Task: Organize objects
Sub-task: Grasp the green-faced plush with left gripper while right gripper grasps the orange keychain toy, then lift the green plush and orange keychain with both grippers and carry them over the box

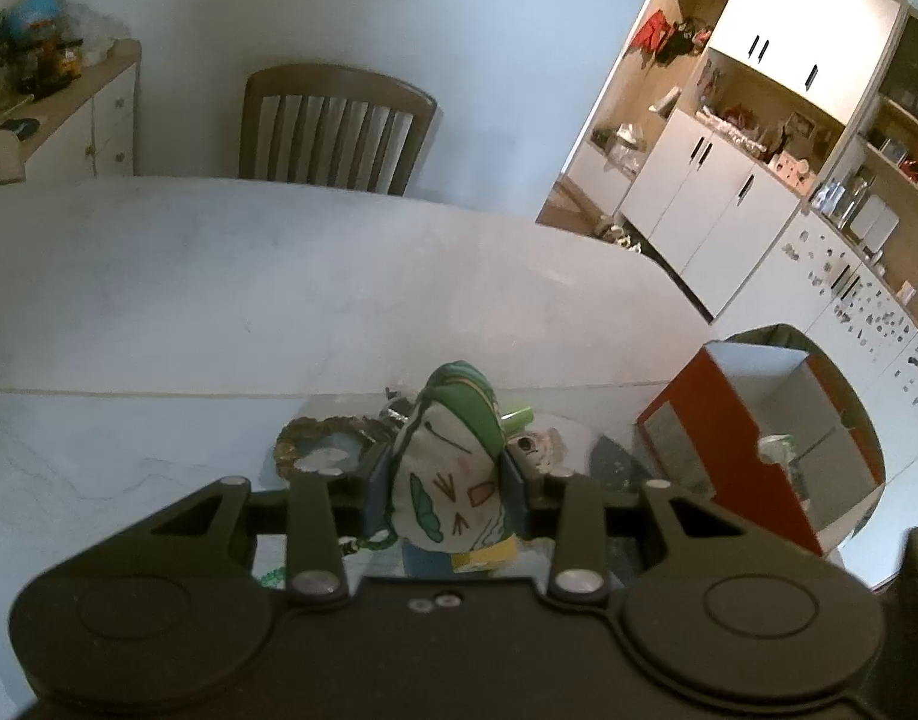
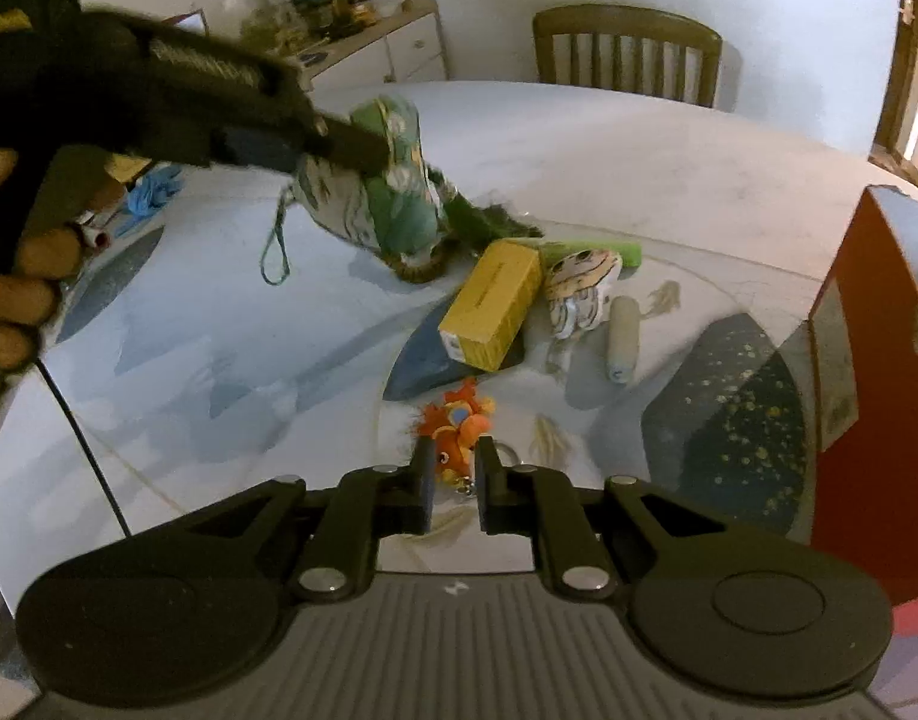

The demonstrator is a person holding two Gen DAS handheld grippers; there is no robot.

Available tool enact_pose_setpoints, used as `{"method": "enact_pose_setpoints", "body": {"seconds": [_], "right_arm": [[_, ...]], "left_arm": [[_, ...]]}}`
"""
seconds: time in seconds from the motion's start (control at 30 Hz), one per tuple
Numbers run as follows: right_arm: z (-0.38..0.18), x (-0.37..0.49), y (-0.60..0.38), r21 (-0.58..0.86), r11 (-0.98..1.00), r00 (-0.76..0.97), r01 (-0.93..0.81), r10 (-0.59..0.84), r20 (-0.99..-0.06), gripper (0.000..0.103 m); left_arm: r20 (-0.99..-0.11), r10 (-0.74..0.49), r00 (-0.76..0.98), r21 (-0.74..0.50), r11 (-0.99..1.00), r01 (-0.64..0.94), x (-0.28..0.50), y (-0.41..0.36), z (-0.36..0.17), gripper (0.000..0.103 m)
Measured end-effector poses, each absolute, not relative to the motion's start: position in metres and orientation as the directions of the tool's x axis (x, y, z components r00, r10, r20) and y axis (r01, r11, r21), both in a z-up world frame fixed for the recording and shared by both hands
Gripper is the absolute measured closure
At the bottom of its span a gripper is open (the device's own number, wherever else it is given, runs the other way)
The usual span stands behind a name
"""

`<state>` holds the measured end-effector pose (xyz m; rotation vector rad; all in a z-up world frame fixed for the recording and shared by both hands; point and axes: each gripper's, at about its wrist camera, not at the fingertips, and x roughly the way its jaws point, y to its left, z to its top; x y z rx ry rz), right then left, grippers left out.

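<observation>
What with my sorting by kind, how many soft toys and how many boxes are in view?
Soft toys: 3 (green-haired plush in the left gripper, face-print plush on the table, orange plush in the right gripper)
Boxes: 2 (yellow box, red open box)
Total: 5

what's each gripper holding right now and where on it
Left gripper: green and white plush, pinched across its sides and lifted off the table. Right gripper: small orange plush, gripped at its lower end.
</observation>
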<state>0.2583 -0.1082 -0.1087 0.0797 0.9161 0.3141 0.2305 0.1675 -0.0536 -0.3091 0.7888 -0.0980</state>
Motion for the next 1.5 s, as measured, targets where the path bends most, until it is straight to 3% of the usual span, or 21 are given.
{"method": "enact_pose_setpoints", "body": {"seconds": [0.17,0.23,0.7,0.87,1.03,1.07,1.5], "right_arm": [[-0.125,0.27,-0.106,0.189,0.956,0.564,-0.223,0.284,-0.775,0.053],[-0.132,0.276,-0.103,0.178,0.956,0.556,-0.235,0.282,-0.782,0.052],[-0.152,0.296,-0.076,0.078,0.952,0.553,-0.296,0.237,-0.798,0.052],[-0.152,0.297,-0.077,0.08,0.953,0.555,-0.291,0.237,-0.798,0.065],[-0.15,0.297,-0.079,0.095,0.958,0.556,-0.272,0.237,-0.797,0.071],[-0.148,0.296,-0.081,0.1,0.959,0.559,-0.265,0.238,-0.794,0.076],[-0.09,0.259,-0.12,0.173,0.964,0.636,-0.201,0.263,-0.725,0.077]], "left_arm": [[-0.685,-0.199,0.701,-0.33,0.942,-0.056,0.219,0.174,-0.051,0.066],[-0.69,-0.194,0.697,-0.331,0.941,-0.066,0.216,0.175,-0.052,0.066],[-0.707,-0.205,0.677,-0.355,0.93,-0.089,0.211,0.182,-0.068,0.066],[-0.706,-0.214,0.675,-0.362,0.928,-0.085,0.21,0.18,-0.07,0.066],[-0.702,-0.219,0.677,-0.361,0.93,-0.073,0.21,0.175,-0.067,0.066],[-0.702,-0.222,0.677,-0.361,0.93,-0.07,0.21,0.174,-0.066,0.066],[-0.656,-0.314,0.686,-0.423,0.906,0.01,0.209,0.143,-0.032,0.066]]}}
